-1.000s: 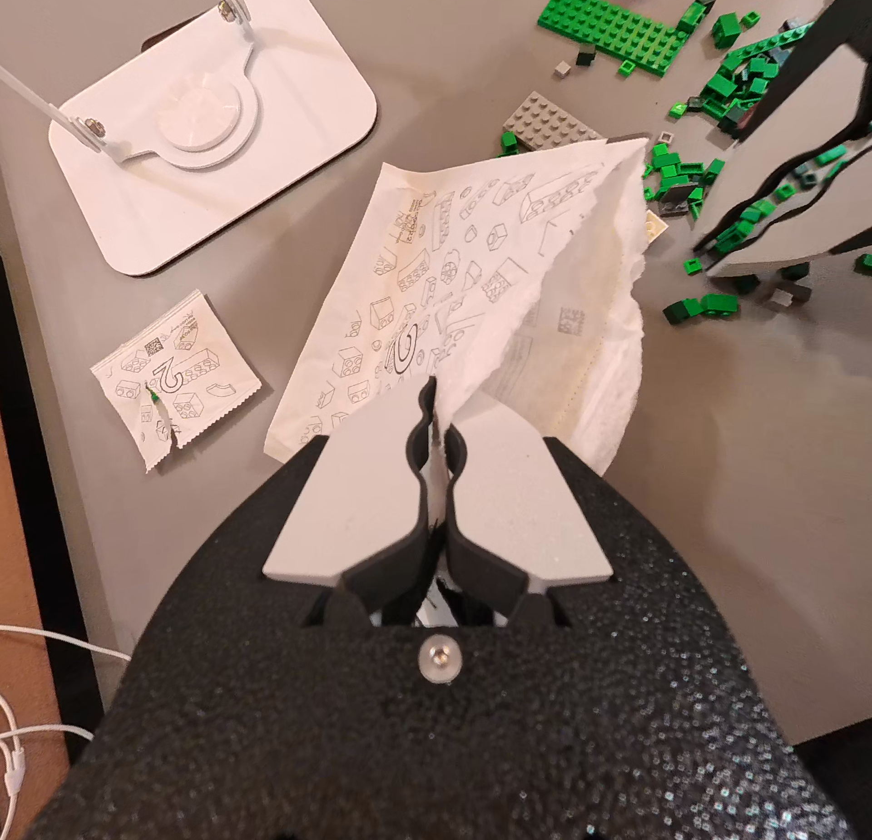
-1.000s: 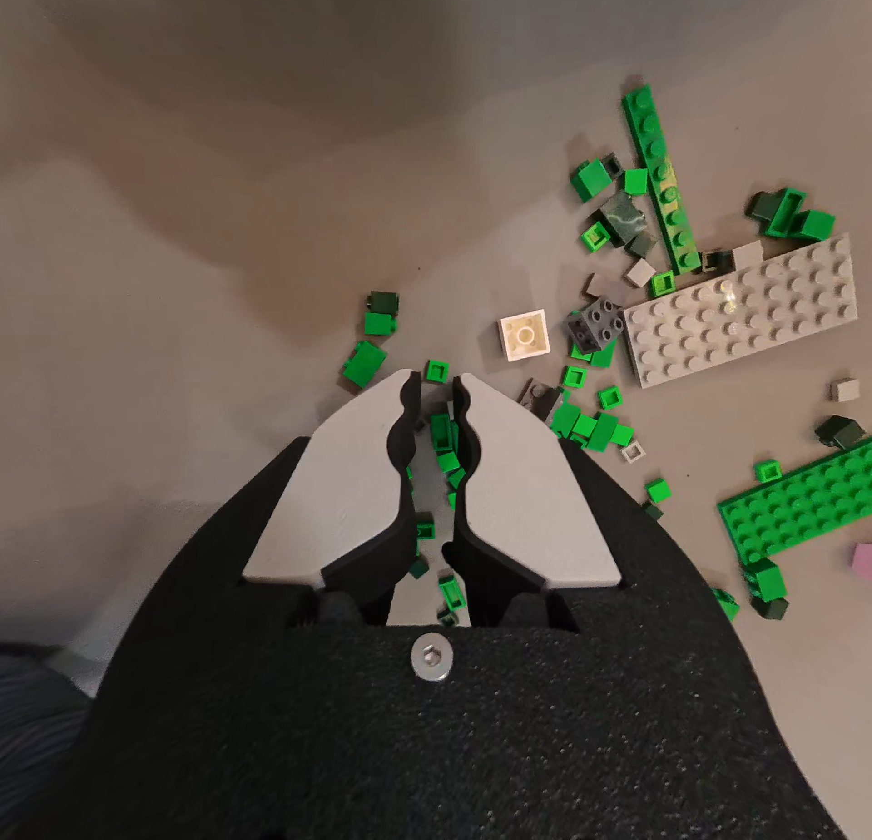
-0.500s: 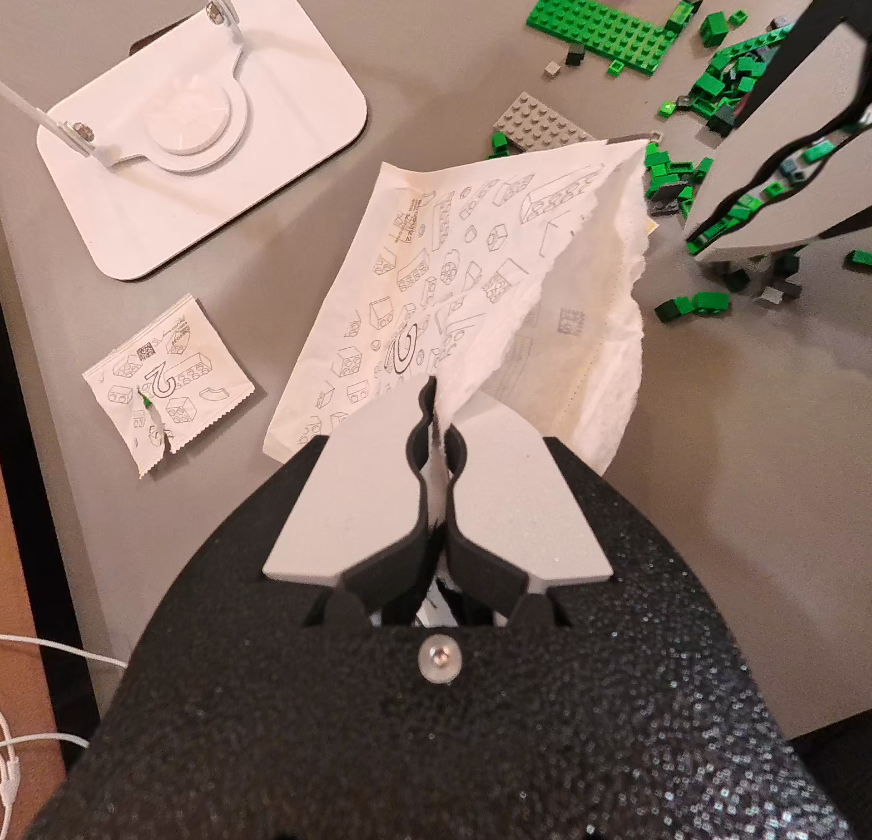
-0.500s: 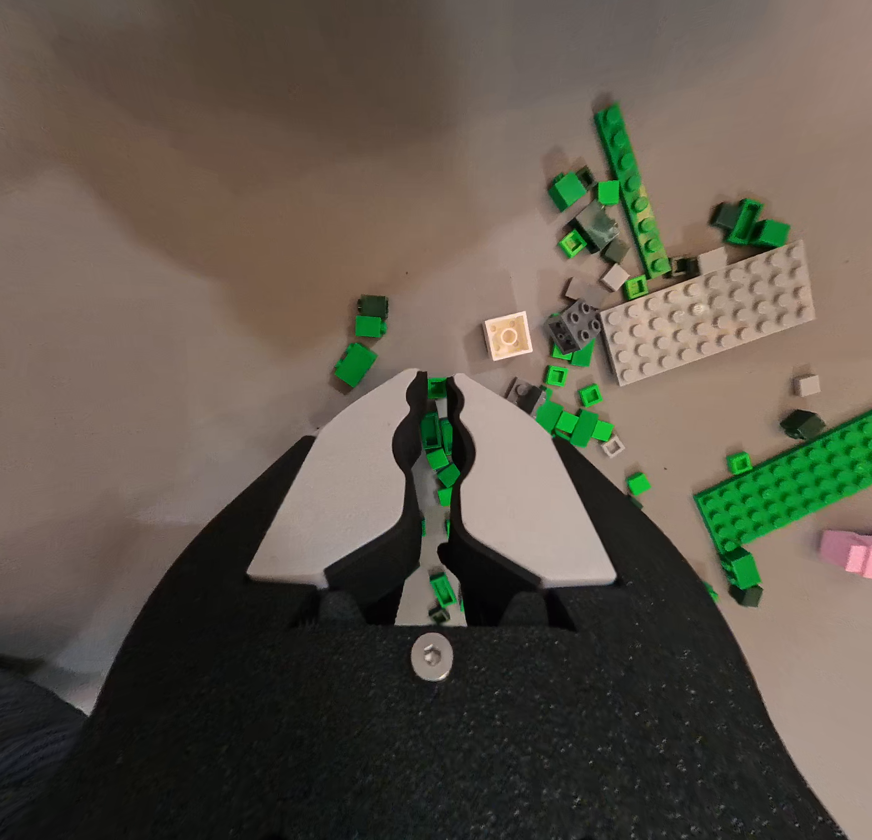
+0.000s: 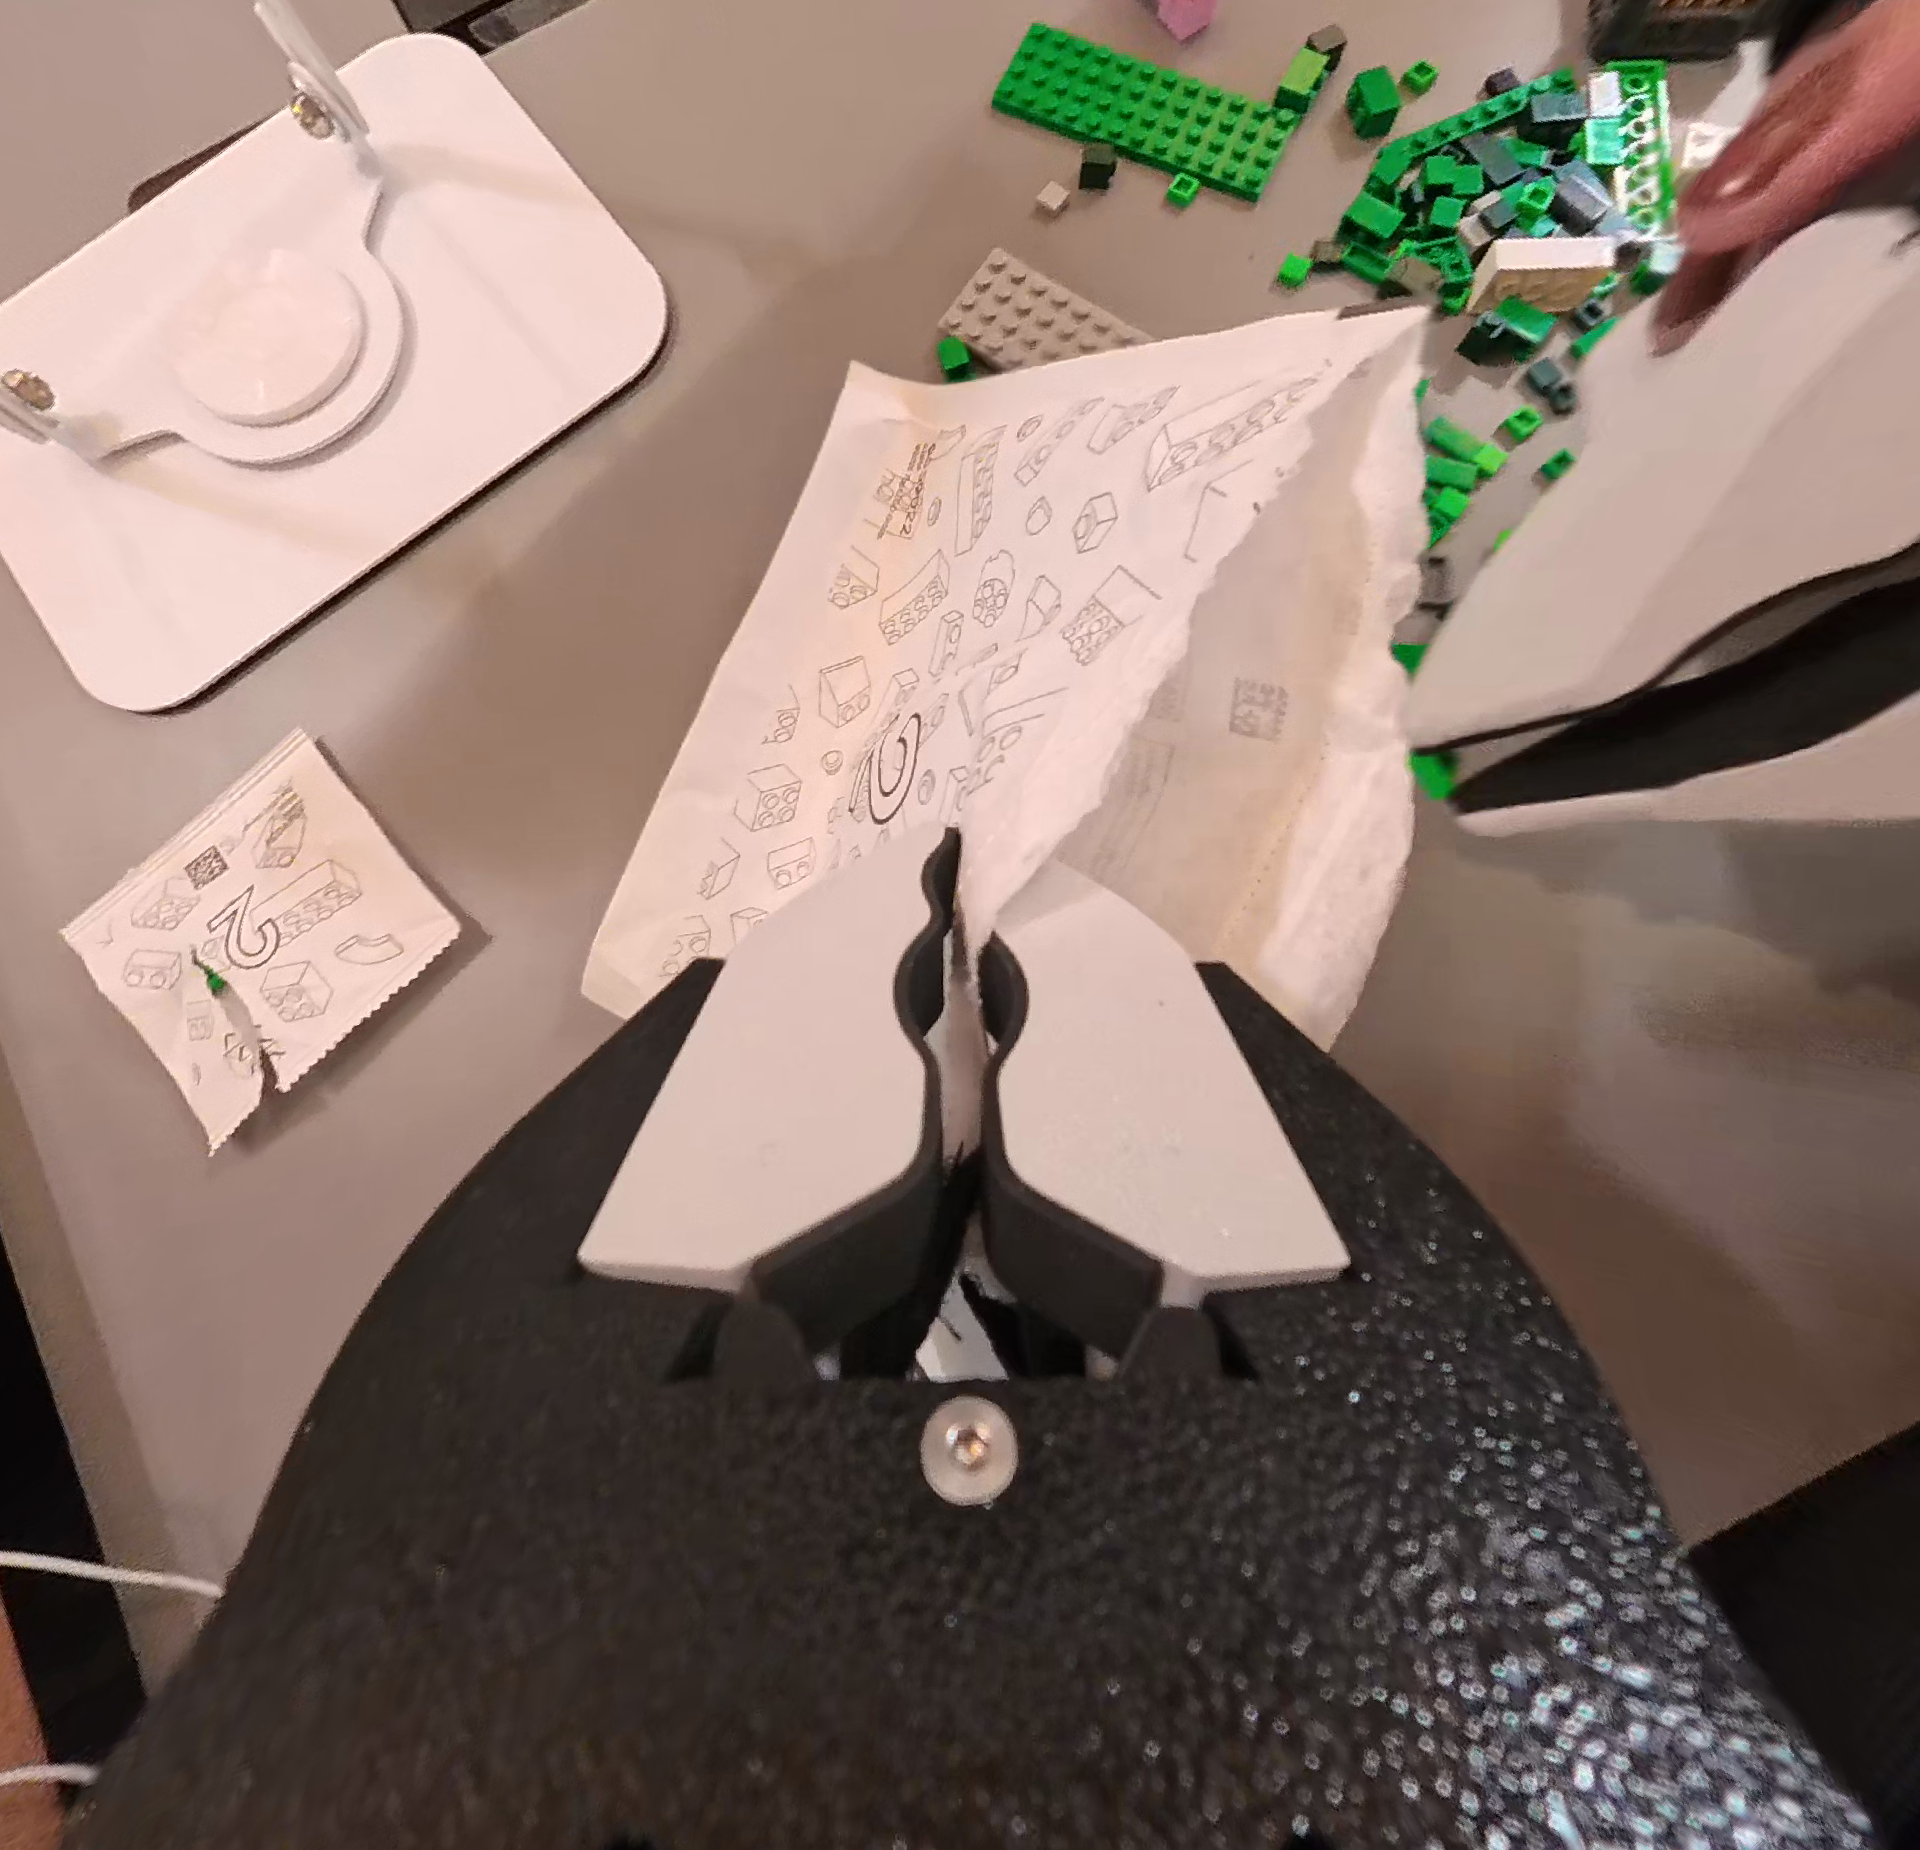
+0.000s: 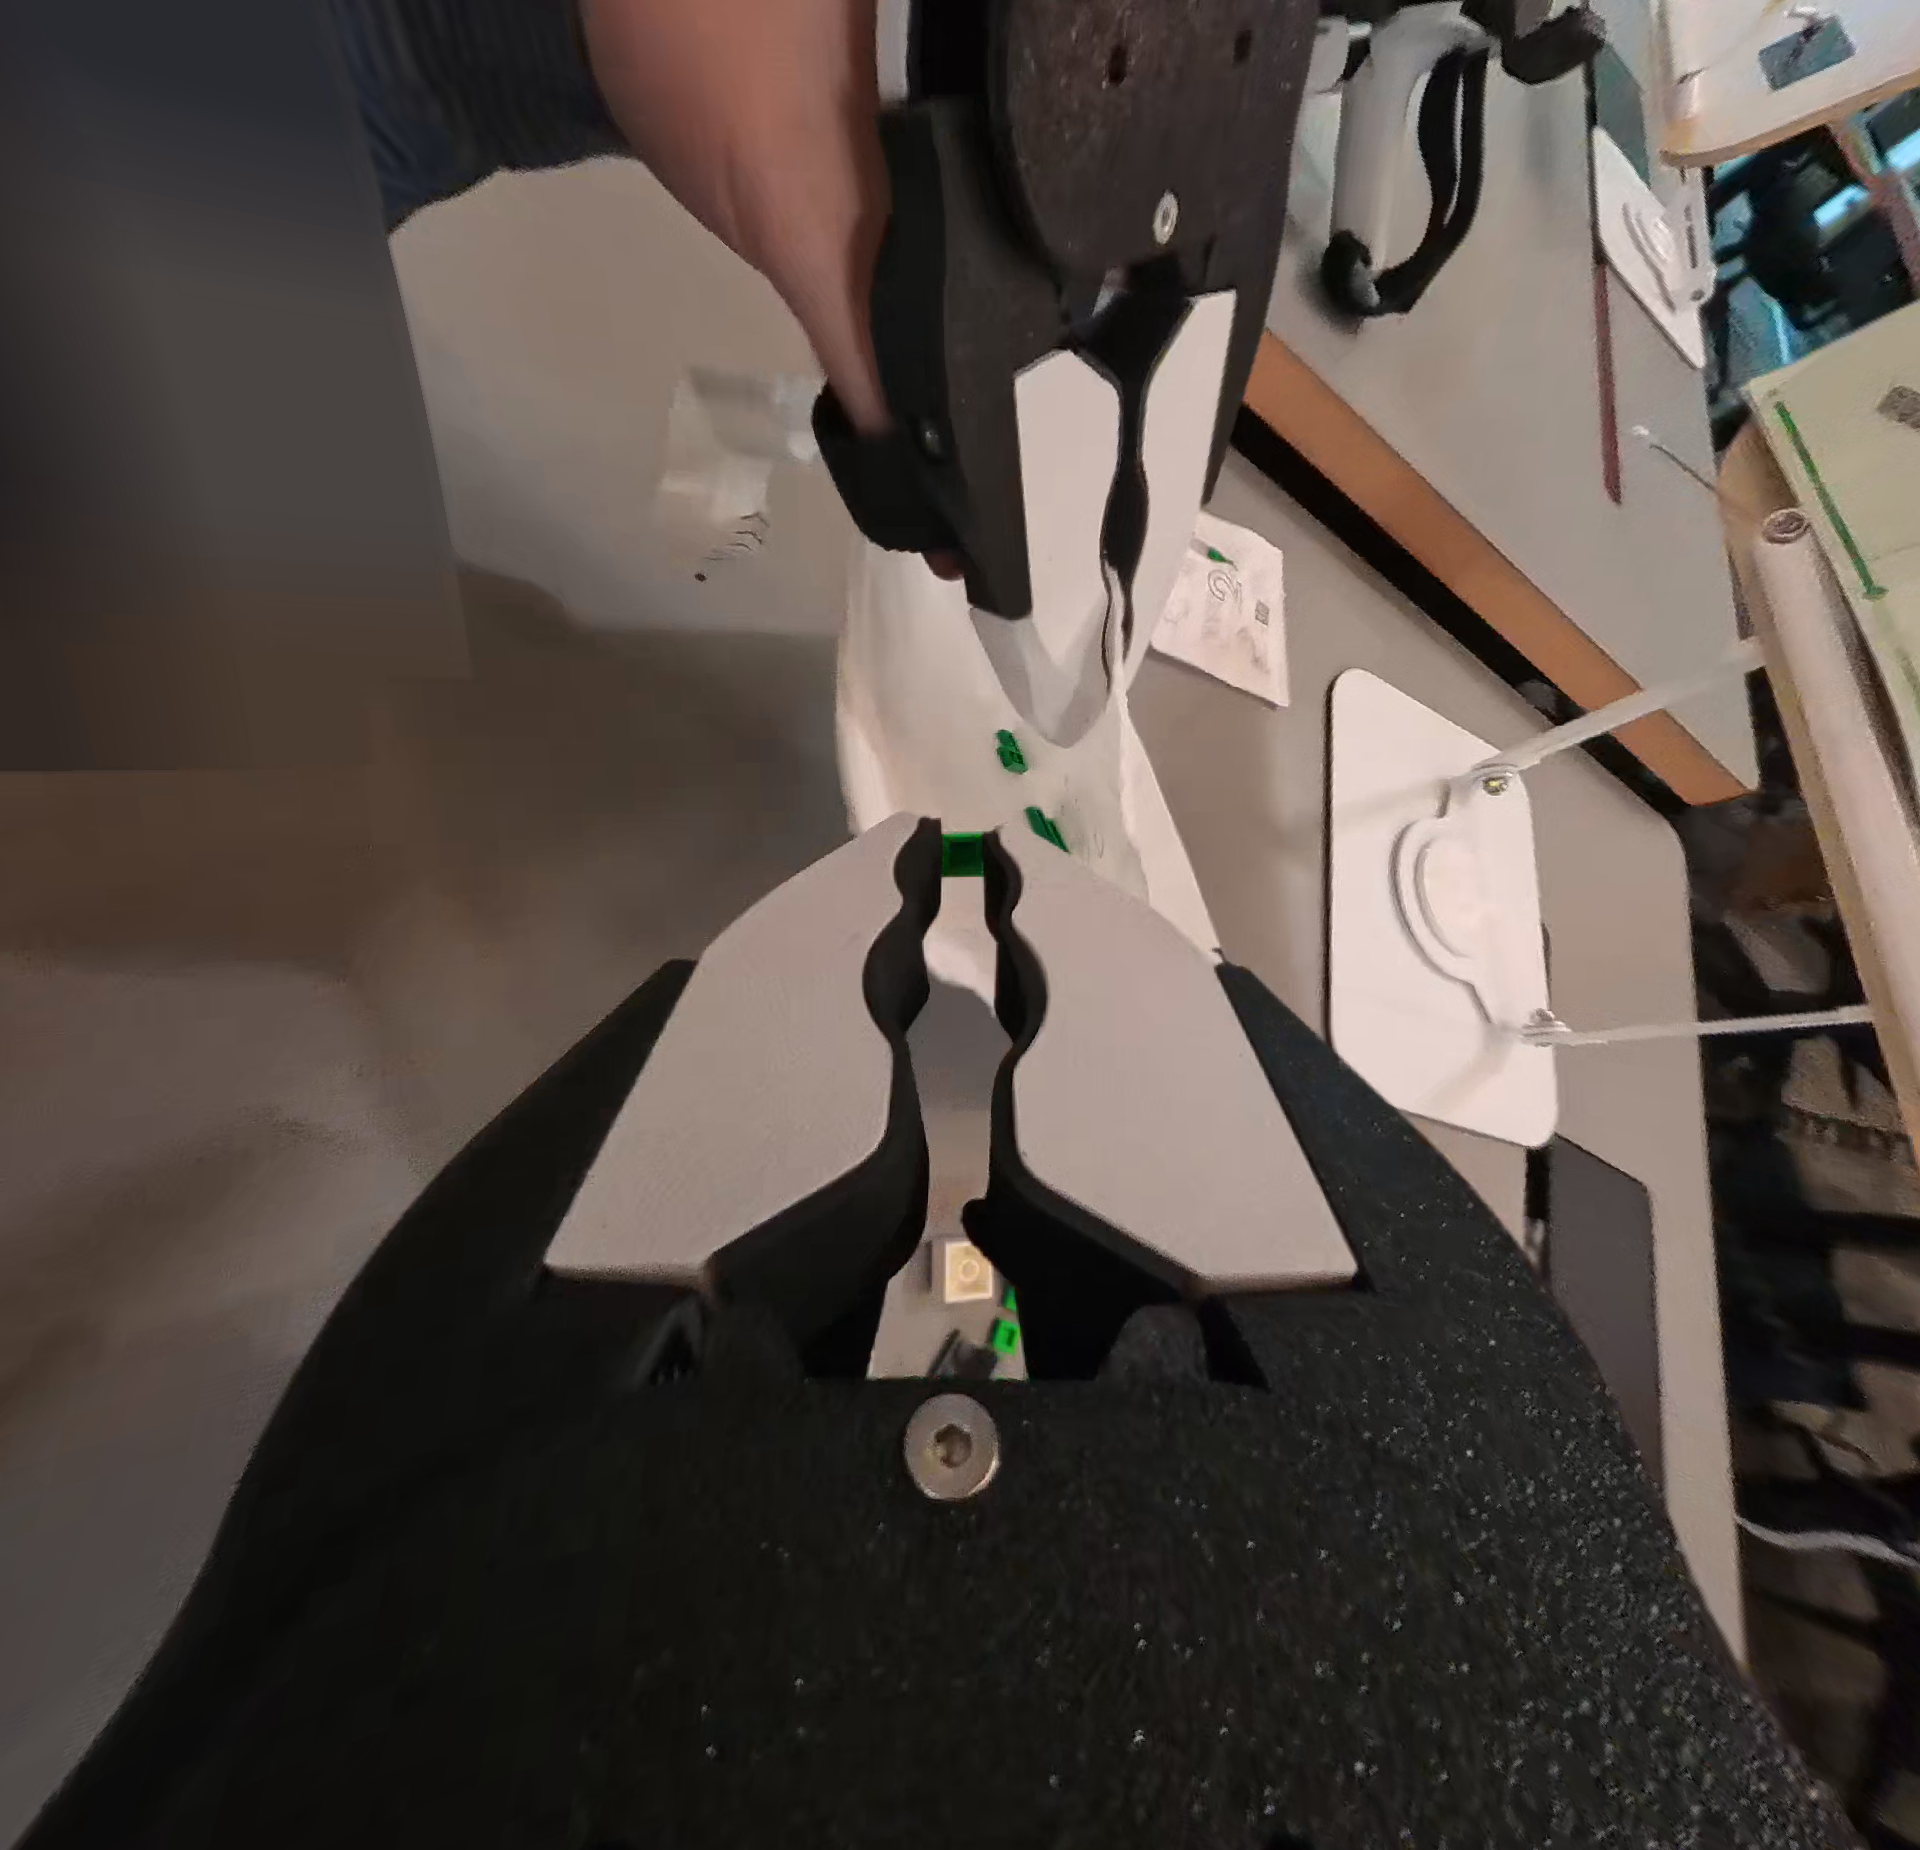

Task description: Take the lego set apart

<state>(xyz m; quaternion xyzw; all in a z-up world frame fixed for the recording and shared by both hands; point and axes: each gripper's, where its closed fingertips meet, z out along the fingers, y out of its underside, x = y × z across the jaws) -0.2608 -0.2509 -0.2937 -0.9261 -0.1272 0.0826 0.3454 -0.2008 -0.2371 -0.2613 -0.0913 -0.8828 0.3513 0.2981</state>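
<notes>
Green brick [image 6: 961, 855] between right gripper [image 6: 961, 870] fingers

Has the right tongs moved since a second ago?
Yes. The right tongs, gripping a green brick, swung off the loose brick pile toward the paper bag beside the white stand base.

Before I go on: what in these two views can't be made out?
- Left wrist view: the paper bag covers part of the grey plate.
- Right wrist view: the green brick at the right gripper is blurred; grip unclear.
- Right wrist view: the left gripper hides the bag's inside.
</notes>
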